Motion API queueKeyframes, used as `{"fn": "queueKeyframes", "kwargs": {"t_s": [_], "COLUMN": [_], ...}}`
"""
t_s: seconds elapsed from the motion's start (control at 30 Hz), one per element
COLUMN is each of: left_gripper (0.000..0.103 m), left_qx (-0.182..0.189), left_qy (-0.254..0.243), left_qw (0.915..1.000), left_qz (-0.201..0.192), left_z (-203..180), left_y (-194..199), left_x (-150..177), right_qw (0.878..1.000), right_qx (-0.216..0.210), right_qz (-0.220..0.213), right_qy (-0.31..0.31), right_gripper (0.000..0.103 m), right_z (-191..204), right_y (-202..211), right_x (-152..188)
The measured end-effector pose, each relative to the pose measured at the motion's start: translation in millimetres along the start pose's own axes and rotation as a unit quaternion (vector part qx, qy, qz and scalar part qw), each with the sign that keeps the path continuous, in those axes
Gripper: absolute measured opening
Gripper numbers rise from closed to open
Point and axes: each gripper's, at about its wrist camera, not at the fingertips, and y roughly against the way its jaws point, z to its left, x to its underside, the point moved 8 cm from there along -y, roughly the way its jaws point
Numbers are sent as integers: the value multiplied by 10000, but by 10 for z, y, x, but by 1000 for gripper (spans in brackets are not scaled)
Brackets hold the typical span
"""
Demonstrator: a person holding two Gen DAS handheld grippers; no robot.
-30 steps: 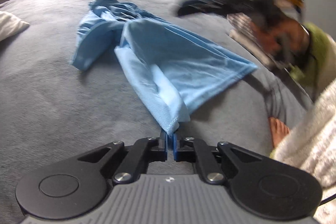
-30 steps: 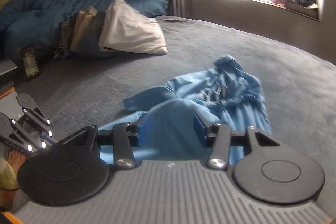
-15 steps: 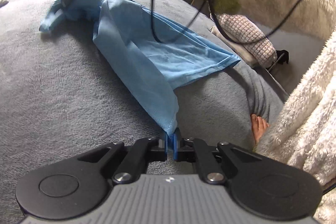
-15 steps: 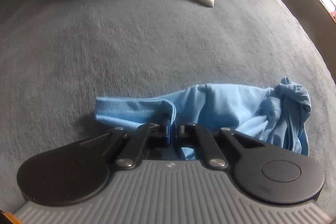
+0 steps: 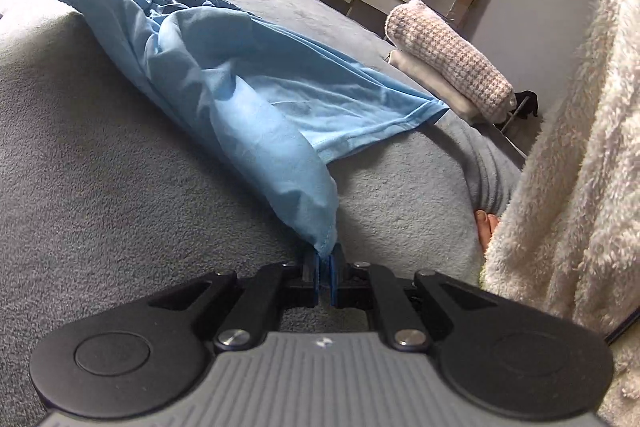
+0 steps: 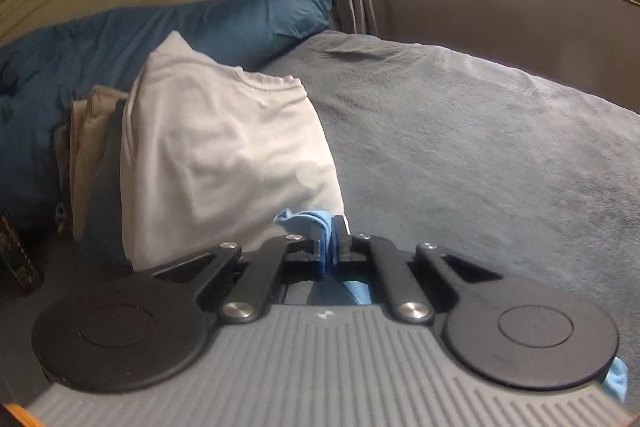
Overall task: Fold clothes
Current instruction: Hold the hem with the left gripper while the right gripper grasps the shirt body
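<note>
Grey bed (image 6: 480,147), white pillow (image 6: 224,155) ahead, both tools clamping blue garment (image 5: 248,87)

Garment (image 5: 248,75) lies on bed (image 5: 80,187); pillow (image 6: 224,163) behind.

I see thin, smooth light-blue cloth on the garment (image 5: 256,95), creasing softly. The grey bed cover (image 5: 100,167) looks matt and napped like fleece. My left gripper (image 5: 325,277) is matt black plastic with shiny metal rivets; the sleeve (image 5: 568,147) is shaggy cream pile.
</note>
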Motion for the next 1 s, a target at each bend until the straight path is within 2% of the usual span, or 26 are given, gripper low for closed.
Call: {"fn": "queueKeyframes", "kwargs": {"t_s": [0.07,0.13,0.2,0.3,0.37,0.47,0.53,0.63,0.73,0.8,0.87,0.93,1.0], "left_gripper": [6,6,6,6,7,7,7,7,8,9,9,9,9], "left_qx": [2,13,24,35,33,66,91,120,130,106,68,23,-18], "left_qy": [31,77,123,156,200,322,383,525,705,755,752,725,674], "left_qw": [10000,10000,9999,9999,9998,9995,9992,9985,9973,9970,9969,9971,9973], "left_qz": [11,25,38,38,29,17,33,75,129,166,198,242,275], "left_z": [-2,6,14,30,40,65,75,99,126,135,133,126,115], "left_y": [-12,-17,-20,7,7,-14,-14,-29,-41,-49,-57,-71,-75], "left_x": [-2,-1,1,12,13,13,12,4,-5,-11,-17,-27,-35], "right_qw": [10000,9993,9976,9955,9978,9983,9936,9785,9620,9666,9792,9893,9896], "right_qx": [42,64,51,36,66,103,360,878,1237,1314,1120,1192,1339], "right_qz": [-9,377,679,902,642,163,-43,-61,154,193,197,304,461], "right_qy": [-47,6,130,290,172,-546,-1065,-1867,-2429,-2191,-1679,-787,250], "right_gripper": [4,10,47,54,61,65,66,66,66,65,63,56,50], "right_z": [21,48,44,-14,-206,-747,-1212,-1927,-2376,-2349,-2121,-1869,-1635], "right_y": [-182,-367,-381,-261,19,539,891,1237,1398,1445,1441,1410,1355], "right_x": [-16,54,151,273,275,315,439,811,1289,1488,1630,1726,1810]}}
